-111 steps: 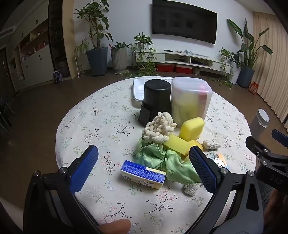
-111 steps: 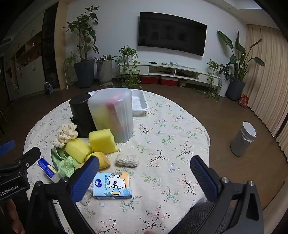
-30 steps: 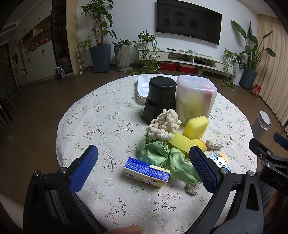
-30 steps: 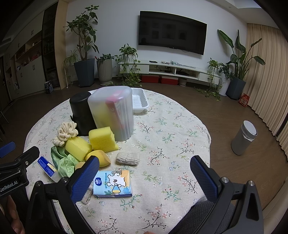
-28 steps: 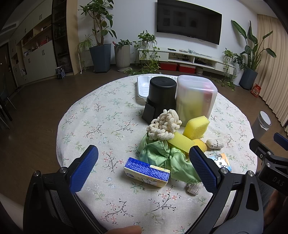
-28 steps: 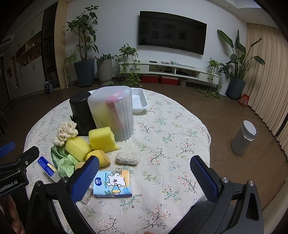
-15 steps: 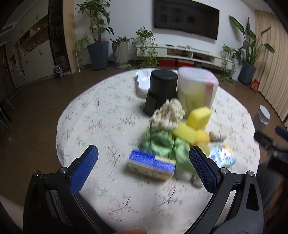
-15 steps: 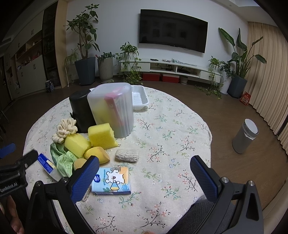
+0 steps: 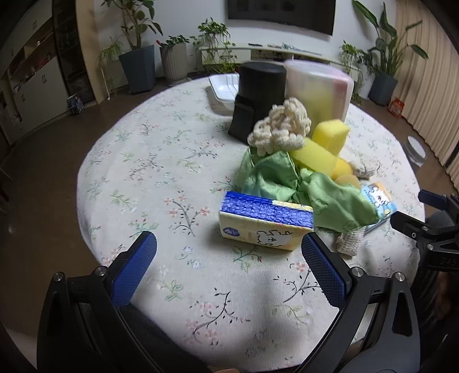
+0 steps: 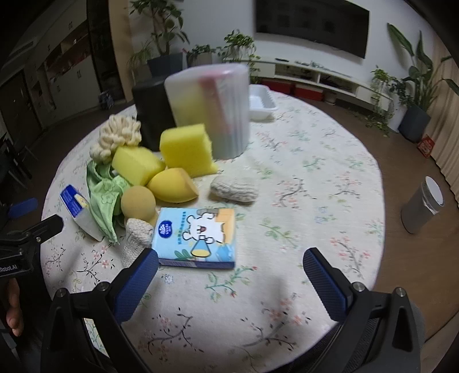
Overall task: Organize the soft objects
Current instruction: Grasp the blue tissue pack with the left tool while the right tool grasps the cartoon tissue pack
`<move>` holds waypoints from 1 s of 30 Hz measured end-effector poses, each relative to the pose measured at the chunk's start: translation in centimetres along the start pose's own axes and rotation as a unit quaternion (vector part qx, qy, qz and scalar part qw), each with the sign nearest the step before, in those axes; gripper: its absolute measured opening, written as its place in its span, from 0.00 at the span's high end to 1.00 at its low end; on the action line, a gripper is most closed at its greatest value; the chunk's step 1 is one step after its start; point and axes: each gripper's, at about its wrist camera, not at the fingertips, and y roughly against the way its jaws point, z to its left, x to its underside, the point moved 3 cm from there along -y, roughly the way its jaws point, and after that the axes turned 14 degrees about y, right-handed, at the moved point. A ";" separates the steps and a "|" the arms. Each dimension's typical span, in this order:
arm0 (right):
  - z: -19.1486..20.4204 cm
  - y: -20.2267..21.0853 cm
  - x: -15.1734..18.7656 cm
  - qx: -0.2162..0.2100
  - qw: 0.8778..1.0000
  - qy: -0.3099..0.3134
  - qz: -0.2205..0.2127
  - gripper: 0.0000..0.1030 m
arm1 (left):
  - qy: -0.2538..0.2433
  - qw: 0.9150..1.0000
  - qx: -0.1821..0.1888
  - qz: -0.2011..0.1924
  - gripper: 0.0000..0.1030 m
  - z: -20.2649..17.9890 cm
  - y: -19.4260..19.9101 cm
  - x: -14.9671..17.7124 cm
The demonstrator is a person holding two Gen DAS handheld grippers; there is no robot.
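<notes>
We hold the left gripper point(image 9: 226, 264) and right gripper point(image 10: 229, 269) spread wide and empty near the table's near edge, each aimed at a flat tissue pack point(image 9: 265, 220) point(image 10: 198, 236) fronting the heaped yellow sponges point(image 10: 186, 150).

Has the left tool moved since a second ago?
Yes. The left tool has advanced toward the blue tissue pack, which now sits nearer its open fingers.

White wall with a big black TV point(image 10: 311, 24), low white shelf point(image 10: 324, 76), green plants in pots point(image 9: 137, 43), brown floor point(image 9: 48, 143), tan curtains point(image 9: 427, 71)
</notes>
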 end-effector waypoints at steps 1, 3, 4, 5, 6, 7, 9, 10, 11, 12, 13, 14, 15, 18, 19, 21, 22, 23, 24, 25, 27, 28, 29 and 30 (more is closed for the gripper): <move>0.3 -0.5 0.0 -0.001 1.000 0.006 0.006 0.00 | -0.002 1.000 0.002 0.004 0.00 -0.1 -0.3 0.1; 0.7 -1.2 -0.1 -0.005 1.000 0.011 0.013 0.00 | -0.006 1.000 0.008 0.007 0.00 -0.5 -0.7 0.3; 0.8 -1.4 -0.1 -0.005 1.000 0.012 0.014 0.00 | -0.005 1.000 0.008 0.009 0.00 -0.7 -0.9 0.3; 1.0 -1.7 -0.3 -0.004 1.000 0.013 0.016 0.00 | -0.005 1.000 0.008 0.010 0.00 -0.7 -1.0 0.2; 1.1 -2.0 -0.4 -0.004 1.000 0.015 0.018 0.00 | -0.004 1.000 0.006 0.012 0.00 -0.9 -1.4 0.1; 1.3 -2.2 -0.5 -0.004 1.000 0.019 0.019 0.00 | -0.003 1.000 0.005 0.012 0.00 -0.7 -1.6 0.0; 1.6 -2.5 -0.8 -0.002 1.000 0.024 0.020 0.00 | 0.000 1.000 0.003 0.014 0.00 -0.8 -2.1 -0.3; 1.7 -2.6 -0.8 -0.002 0.999 0.025 0.019 0.00 | 0.003 1.000 0.004 0.015 0.00 -0.8 -2.3 -0.4; 1.7 -2.7 -0.9 -0.004 1.000 0.025 0.019 0.00 | 0.004 1.000 0.006 0.015 0.00 -0.9 -2.3 -0.4; 1.7 -2.8 -0.8 -0.006 1.000 0.024 0.019 0.00 | 0.006 1.000 0.008 0.016 0.00 -1.1 -2.3 -0.5; 1.7 -2.8 -0.8 -0.009 1.000 0.023 0.020 0.00 | 0.007 1.000 0.011 0.016 0.00 -1.3 -2.2 -0.5; 1.6 -2.9 -0.8 -0.011 0.999 0.022 0.020 0.00 | 0.008 1.000 0.013 0.014 0.00 -1.3 -2.2 -0.7; 1.7 -3.0 -0.8 -0.013 0.999 0.022 0.019 0.00 | 0.005 1.000 0.012 0.012 0.00 -1.5 -2.2 -0.7; 1.9 -2.9 -0.8 -0.017 0.999 0.026 0.018 0.00 | 0.001 1.000 -0.009 0.020 0.00 -1.5 -3.3 -0.8; 2.0 -2.9 -0.8 -0.018 0.999 0.028 0.019 0.00 | 0.000 1.000 -0.014 0.026 0.00 -1.5 -3.8 -0.8; 2.1 -3.1 -0.8 -0.019 0.999 0.030 0.021 0.00 | 0.001 0.999 -0.026 0.034 0.00 -1.3 -4.7 -0.8; 2.1 -3.2 -0.7 -0.019 0.999 0.031 0.023 0.00 | 0.003 0.999 -0.027 0.036 0.00 -1.2 -5.0 -0.8; 2.1 -3.3 -0.7 -0.019 0.999 0.030 0.024 0.00 | 0.008 0.999 -0.026 0.042 0.00 -1.1 -5.3 -0.7; 2.0 -3.5 -0.8 -0.020 0.999 0.027 0.025 0.00 | 0.013 0.999 -0.022 0.047 0.01 -0.9 -5.6 -0.6; 1.9 -3.7 -0.8 -0.022 0.999 0.024 0.026 0.00 | 0.017 0.998 -0.019 0.051 0.01 -0.7 -5.7 -0.5; 1.6 -4.1 -0.8 -0.025 0.999 0.016 0.029 0.00 | 0.029 0.998 -0.008 0.058 0.02 -0.3 -6.0 -0.4; 1.5 -4.4 -0.8 -0.029 0.999 0.012 0.031 0.00 | 0.031 0.998 -0.008 0.057 0.02 -0.2 -6.0 -0.4; 1.5 -4.5 -0.8 -0.031 0.999 0.011 0.033 0.00 | 0.031 0.998 -0.009 0.056 0.02 -0.2 -6.0 -0.4; 1.6 -4.6 -0.8 -0.031 0.999 0.011 0.032 0.00 | 0.032 0.998 -0.010 0.054 0.02 -0.2 -6.1 -0.4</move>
